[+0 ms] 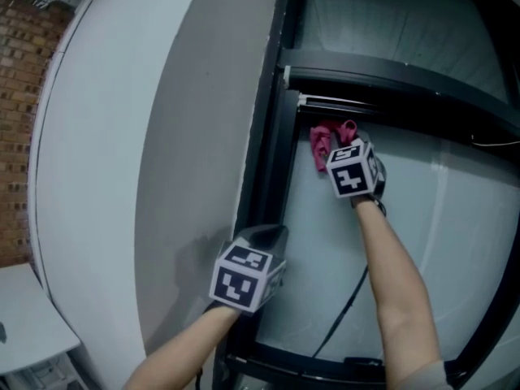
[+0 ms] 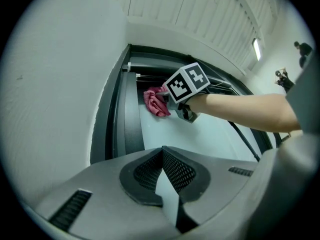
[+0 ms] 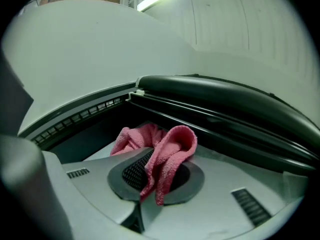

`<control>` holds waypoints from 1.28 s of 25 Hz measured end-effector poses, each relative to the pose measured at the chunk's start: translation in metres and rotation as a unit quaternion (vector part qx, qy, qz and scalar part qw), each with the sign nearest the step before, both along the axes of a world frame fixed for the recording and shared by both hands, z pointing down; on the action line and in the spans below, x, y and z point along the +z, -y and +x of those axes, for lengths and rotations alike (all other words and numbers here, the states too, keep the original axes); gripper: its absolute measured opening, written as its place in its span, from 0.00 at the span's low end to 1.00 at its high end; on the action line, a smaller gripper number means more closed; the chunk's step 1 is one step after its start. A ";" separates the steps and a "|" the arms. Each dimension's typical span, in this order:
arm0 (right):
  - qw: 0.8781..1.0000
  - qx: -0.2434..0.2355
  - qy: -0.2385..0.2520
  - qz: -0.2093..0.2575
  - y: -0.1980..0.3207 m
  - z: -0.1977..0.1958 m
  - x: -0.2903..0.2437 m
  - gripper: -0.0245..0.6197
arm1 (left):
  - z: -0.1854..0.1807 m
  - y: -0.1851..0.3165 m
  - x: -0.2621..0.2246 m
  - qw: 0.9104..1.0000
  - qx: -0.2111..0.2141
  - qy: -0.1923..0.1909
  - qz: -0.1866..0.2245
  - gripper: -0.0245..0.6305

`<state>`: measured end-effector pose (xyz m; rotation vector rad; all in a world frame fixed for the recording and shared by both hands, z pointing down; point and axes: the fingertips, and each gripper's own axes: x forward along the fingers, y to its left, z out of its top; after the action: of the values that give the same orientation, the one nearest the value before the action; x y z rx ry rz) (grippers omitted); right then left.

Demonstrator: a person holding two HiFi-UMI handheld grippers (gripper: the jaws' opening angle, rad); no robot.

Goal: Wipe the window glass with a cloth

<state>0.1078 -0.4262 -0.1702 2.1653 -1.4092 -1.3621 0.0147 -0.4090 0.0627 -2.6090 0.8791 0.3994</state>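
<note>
— So, wipe status?
— Right gripper [image 3: 159,176] clamped on pink cloth [image 3: 172,146], against window glass [image 1: 414,218], upper-left corner by the black frame [image 1: 272,149]. Left gripper [image 2: 162,153] closed, empty, lower down by the frame. Looks early; most of the glass left, I'd guess.

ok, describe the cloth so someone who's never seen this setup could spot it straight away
Find the black-framed window in the pale wall, then the top left corner of its lower pane, just under the crossbar. The cloth is crumpled there, pinched in the jaws of the right gripper. It is the only pink, soft thing among grey and black.
</note>
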 end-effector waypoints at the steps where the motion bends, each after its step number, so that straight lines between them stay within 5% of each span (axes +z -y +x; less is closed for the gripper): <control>1: 1.000 0.000 0.007 0.008 -0.005 0.006 0.000 0.10 | 0.002 -0.002 -0.001 1.000 0.001 0.001 0.004 0.04; 14: 0.988 -0.114 0.099 0.022 -0.085 0.065 0.054 0.10 | 0.076 -0.024 0.008 0.997 0.073 0.000 0.002 0.04; 23: 0.962 -0.176 0.206 -0.034 -0.123 0.108 0.179 0.10 | 0.118 -0.033 0.059 0.991 0.124 0.022 -0.045 0.04; 32: 0.954 -0.172 0.237 -0.068 -0.140 0.125 0.281 0.10 | 0.131 -0.029 0.110 0.985 0.142 0.034 -0.088 0.04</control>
<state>0.2333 -0.2865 0.1113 2.3279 -2.0657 -0.8161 0.1455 -0.3804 0.1727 -2.9032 0.5421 0.3156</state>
